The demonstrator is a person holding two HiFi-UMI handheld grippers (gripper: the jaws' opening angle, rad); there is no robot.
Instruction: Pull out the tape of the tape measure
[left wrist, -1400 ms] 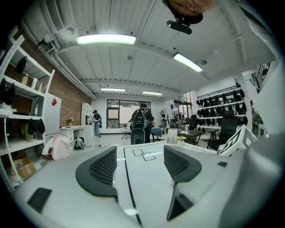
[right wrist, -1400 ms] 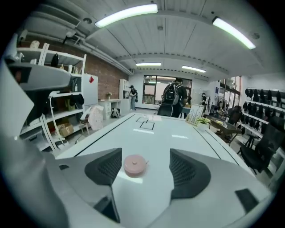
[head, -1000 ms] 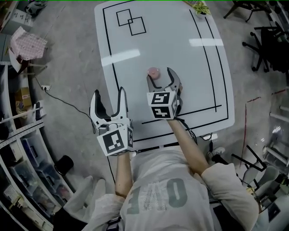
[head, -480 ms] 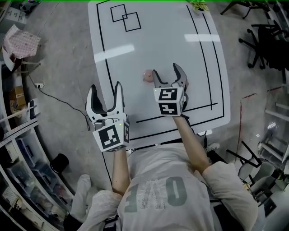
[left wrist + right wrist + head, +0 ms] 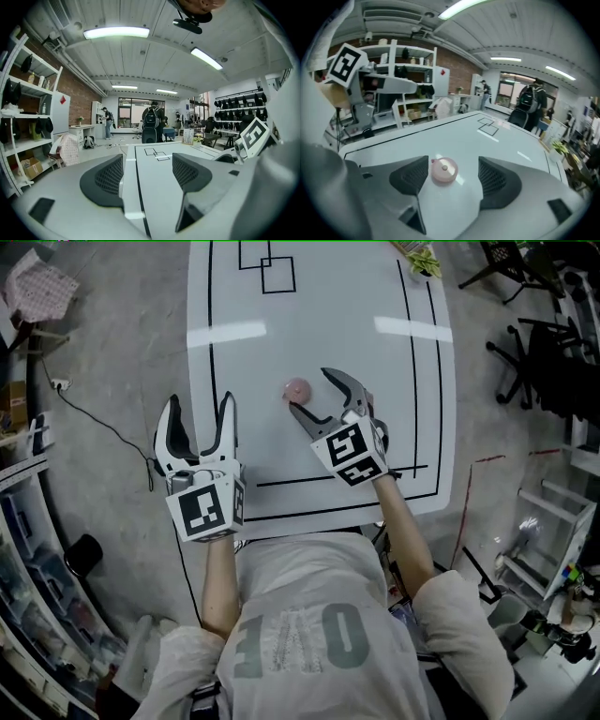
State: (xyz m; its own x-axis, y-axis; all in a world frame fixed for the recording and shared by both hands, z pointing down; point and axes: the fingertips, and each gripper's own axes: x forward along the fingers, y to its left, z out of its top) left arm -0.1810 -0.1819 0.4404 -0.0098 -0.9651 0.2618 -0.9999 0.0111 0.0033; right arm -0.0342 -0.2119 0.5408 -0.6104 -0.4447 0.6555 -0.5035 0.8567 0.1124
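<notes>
A small round pink tape measure (image 5: 297,388) lies flat on the white bench (image 5: 328,315), inside its black outline and nearer the person's edge than the far one. The right tongs (image 5: 309,391) stand wide apart, with the tape measure in the gap between their tips and close beside one jaw; contact cannot be made out. The left tongs (image 5: 200,401), also spread and empty, hang over the bench's left edge by the near-left corner.
</notes>
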